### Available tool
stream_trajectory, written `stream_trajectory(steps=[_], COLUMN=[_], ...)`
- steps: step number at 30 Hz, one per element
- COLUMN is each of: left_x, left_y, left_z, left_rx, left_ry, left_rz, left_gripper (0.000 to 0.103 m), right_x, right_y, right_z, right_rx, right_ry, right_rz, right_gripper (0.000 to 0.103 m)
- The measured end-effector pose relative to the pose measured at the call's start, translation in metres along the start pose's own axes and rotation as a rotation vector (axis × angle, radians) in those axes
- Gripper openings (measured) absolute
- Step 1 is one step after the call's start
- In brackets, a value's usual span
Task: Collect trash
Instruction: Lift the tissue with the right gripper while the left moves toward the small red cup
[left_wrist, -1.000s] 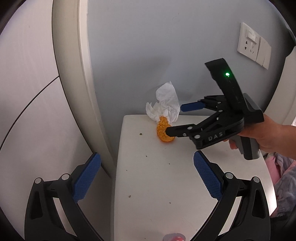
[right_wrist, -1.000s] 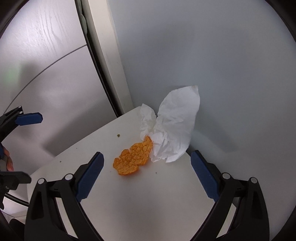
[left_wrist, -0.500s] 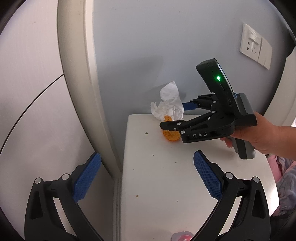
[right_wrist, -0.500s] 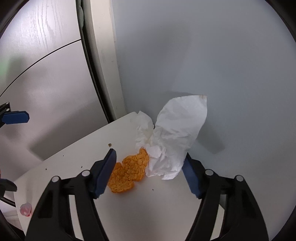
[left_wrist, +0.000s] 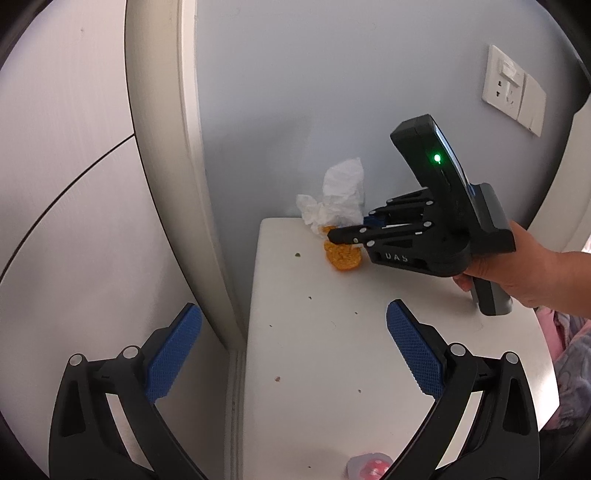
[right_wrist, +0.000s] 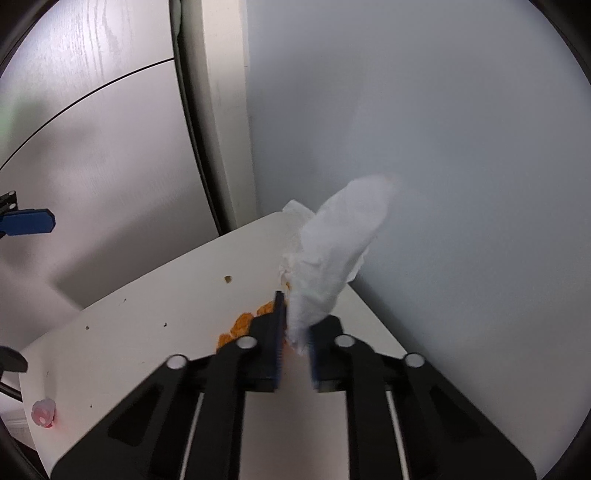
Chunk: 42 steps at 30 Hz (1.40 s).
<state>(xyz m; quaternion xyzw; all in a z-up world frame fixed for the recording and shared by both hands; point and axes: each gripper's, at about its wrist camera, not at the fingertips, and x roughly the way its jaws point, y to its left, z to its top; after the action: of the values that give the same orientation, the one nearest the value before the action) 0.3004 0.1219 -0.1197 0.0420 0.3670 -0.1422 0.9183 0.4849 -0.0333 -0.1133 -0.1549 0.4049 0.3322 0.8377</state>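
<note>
Two claws, one crumpled tissue, one orange peel, one small pink piece. The left claw (left_wrist: 291, 354) hangs wide open and empty over the desk's (left_wrist: 332, 350) near left edge. At the far corner, the right claw (right_wrist: 295, 350) pinches the tissue (right_wrist: 332, 254), with the orange peel (left_wrist: 341, 254) beneath its fingers. The pink piece (right_wrist: 43, 411) sits at the near edge.
</note>
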Motion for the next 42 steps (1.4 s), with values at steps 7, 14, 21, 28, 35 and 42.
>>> stream_trajectory(steps=[7, 14, 21, 28, 35, 42], left_x=[-0.007, -0.019, -0.031, -0.046, -0.066, -0.067], left_y=[-0.007, -0.016, -0.031, -0.041, -0.047, -0.057], left_z=[-0.006, -0.016, -0.029, -0.05, -0.074, -0.094], left_rx=[-0.01, -0.025, -0.03, -0.043, -0.059, -0.032], left_ry=[0.009, 0.018, 0.031, 0.069, 0.078, 0.087], left_rz=[0.003, 0.011, 0.025, 0.041, 0.055, 0.097], left_gripper=[0.097, 0.097, 0.097, 0.097, 0.097, 0.097], right_x=[-0.026, -0.05, -0.062, -0.084, -0.109, -0.13], right_y=[-0.005, -0.009, -0.005, 0.005, 0.028, 0.038], right_z=[-0.007, -0.016, -0.023, -0.033, -0.054, -0.075], right_rx=[0.018, 0.036, 0.03, 0.032, 0.024, 0.001], right_ry=[-0.021, -0.031, -0.039, -0.046, -0.051, -0.063], right_rz=[0.024, 0.061, 0.099, 0.146, 0.219, 0.249], right_gripper=[0.009, 0.009, 0.009, 0.009, 0.009, 0.009])
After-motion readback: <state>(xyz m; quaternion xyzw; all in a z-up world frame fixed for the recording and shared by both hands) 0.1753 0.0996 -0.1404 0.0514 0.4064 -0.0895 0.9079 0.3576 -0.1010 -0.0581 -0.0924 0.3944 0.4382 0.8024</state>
